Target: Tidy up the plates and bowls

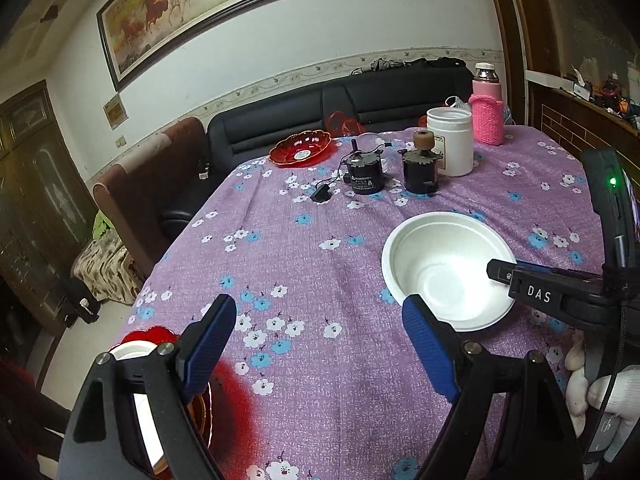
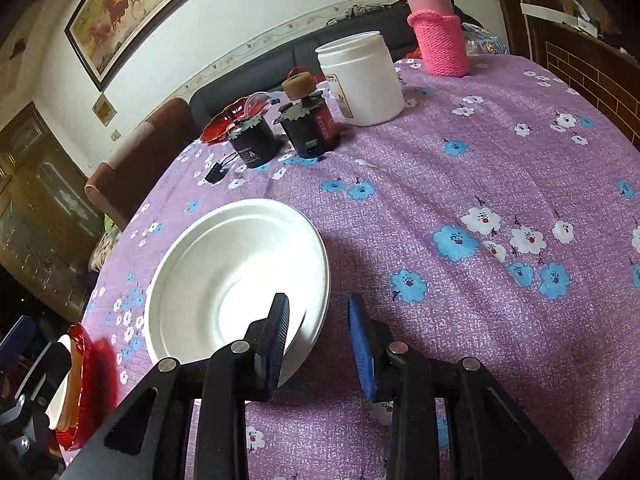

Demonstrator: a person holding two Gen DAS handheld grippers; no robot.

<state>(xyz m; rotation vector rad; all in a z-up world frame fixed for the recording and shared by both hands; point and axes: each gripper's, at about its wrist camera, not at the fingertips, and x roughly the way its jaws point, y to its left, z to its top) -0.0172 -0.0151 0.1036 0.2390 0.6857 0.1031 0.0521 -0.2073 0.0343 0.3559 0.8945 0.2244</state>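
The white bowl [image 1: 448,270] sits upright on the counter [image 1: 312,264], on a purple flowered cloth, toward the right of the left wrist view. The right tool [image 2: 318,342] straddles the bowl's near rim, one blue pad [image 2: 280,336] over the inside and the other outside above the cloth, jaws spread with a gap between them and not pressing the rim; in the left view its black finger reaches over the bowl's right edge. The left tool [image 1: 320,354] hovers over bare cloth, jaws wide apart and holding nothing, its right pad [image 1: 430,354] just beside the bowl's near-left rim. At the near-left edge of the counter lies a red plate [image 2: 86,384] with a white bowl [image 2: 60,380] stacked in it, partly hidden behind the left tool and blurred. Beyond the white bowl stand two dark motors [image 1: 366,174], the right one topped by a brown roller, with a small black plug [image 1: 321,193] on a wire lying beside them. Behind those stand a white jar [image 1: 450,140] and a pink bottle [image 1: 486,114] in a knitted sleeve, and at the far-left edge a second red plate [image 1: 301,148]. A black sofa [image 1: 340,108] runs behind the counter under a framed horse painting [image 1: 192,8]
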